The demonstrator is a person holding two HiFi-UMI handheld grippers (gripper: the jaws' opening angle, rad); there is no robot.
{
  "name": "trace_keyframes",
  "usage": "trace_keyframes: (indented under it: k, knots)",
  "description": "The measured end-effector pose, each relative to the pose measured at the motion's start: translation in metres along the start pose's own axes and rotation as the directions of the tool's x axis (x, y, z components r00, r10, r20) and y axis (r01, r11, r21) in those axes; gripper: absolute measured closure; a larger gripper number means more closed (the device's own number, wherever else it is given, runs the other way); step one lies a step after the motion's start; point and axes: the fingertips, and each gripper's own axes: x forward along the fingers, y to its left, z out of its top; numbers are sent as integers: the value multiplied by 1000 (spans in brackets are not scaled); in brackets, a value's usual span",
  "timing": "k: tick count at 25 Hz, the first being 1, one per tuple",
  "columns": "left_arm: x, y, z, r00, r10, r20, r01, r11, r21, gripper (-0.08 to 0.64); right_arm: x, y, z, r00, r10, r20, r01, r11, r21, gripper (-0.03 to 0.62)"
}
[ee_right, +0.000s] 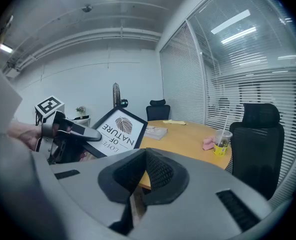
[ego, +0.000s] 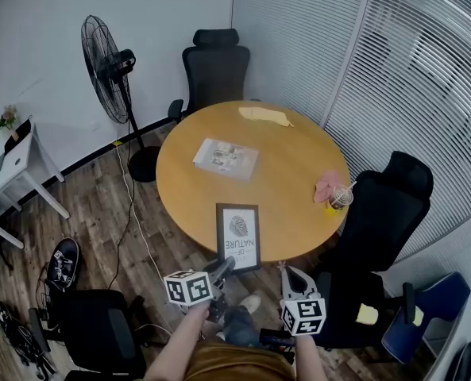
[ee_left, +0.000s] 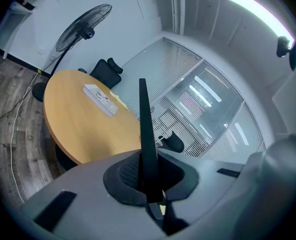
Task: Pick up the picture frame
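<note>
The picture frame is black-edged with a white leaf print and lettering. It hangs tilted at the near edge of the round wooden table. My left gripper is shut on its lower edge. In the left gripper view the frame shows edge-on as a thin black strip clamped in that gripper. The right gripper view shows the frame's face with the left gripper holding it. My right gripper sits just right of the frame, shut with nothing in it.
On the table lie a magazine, a yellow cloth, a pink cloth and a cup with a straw. Black office chairs stand at the far side and at the right. A standing fan is at the left.
</note>
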Motion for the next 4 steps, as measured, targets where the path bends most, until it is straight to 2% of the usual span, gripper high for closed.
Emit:
trace_keyframes:
  k: [4]
  knots:
    - [1, 2, 1, 1000, 1, -1, -1, 1000, -5, 508, 1, -1, -2, 1000, -1, -5, 1, 1000, 4, 580]
